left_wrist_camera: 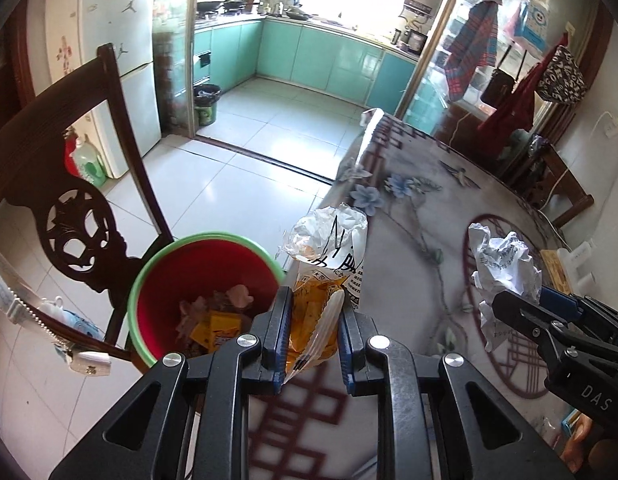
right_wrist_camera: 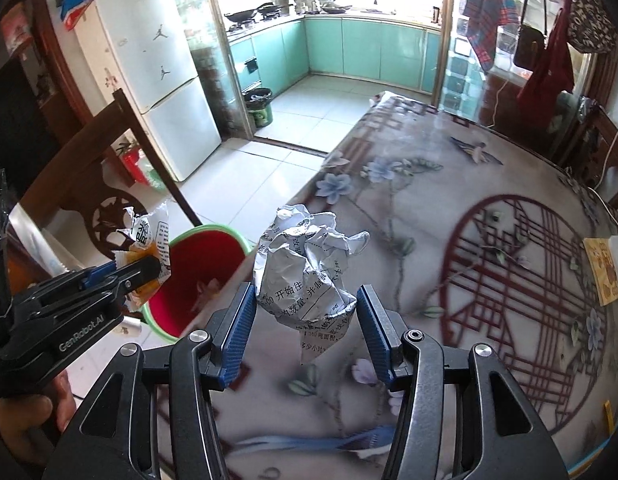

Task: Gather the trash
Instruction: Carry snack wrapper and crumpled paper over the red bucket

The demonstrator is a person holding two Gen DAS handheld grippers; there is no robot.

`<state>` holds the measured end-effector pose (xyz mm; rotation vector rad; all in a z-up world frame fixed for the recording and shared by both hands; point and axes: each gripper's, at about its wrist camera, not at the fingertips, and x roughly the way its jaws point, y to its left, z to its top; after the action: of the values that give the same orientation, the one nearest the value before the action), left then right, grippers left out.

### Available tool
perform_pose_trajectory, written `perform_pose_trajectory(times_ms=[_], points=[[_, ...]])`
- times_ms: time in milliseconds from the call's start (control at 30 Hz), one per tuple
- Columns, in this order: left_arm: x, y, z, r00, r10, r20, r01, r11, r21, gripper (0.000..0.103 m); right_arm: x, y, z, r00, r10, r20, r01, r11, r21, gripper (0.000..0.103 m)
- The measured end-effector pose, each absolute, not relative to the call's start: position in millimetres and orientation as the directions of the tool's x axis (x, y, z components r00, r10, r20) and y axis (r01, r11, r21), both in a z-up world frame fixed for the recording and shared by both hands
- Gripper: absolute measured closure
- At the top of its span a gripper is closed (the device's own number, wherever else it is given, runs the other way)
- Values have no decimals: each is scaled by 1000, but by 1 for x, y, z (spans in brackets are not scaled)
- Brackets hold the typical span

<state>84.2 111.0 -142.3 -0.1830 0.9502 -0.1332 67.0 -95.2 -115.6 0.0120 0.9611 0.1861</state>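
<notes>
My left gripper [left_wrist_camera: 314,314] is shut on an orange and white snack wrapper [left_wrist_camera: 329,264], held up at the table's left edge beside the red bin [left_wrist_camera: 205,276]. The bin has a green rim and holds several scraps. My right gripper [right_wrist_camera: 305,312] is shut on a crumpled ball of printed white paper [right_wrist_camera: 305,268], above the flowered tablecloth [right_wrist_camera: 449,208]. In the right wrist view the left gripper [right_wrist_camera: 145,270] with the wrapper [right_wrist_camera: 149,236] shows at the left, next to the bin [right_wrist_camera: 201,276]. In the left wrist view the right gripper [left_wrist_camera: 521,306] and its paper ball [left_wrist_camera: 503,264] show at the right.
A dark carved wooden chair [left_wrist_camera: 69,200] stands just left of the bin. A white fridge [right_wrist_camera: 157,80] and the kitchen doorway lie beyond, with a small dark bin [left_wrist_camera: 207,102] on the tiled floor. A yellow card [right_wrist_camera: 601,268] lies at the table's right edge.
</notes>
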Motion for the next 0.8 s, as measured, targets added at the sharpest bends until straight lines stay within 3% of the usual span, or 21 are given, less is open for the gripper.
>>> perform_pose_trajectory(times_ms=[800], points=[[99,170,-156,554,-167,-815,-10,978,-208,85,84,-35,-124,533,180,-827,-186,978,93,52]])
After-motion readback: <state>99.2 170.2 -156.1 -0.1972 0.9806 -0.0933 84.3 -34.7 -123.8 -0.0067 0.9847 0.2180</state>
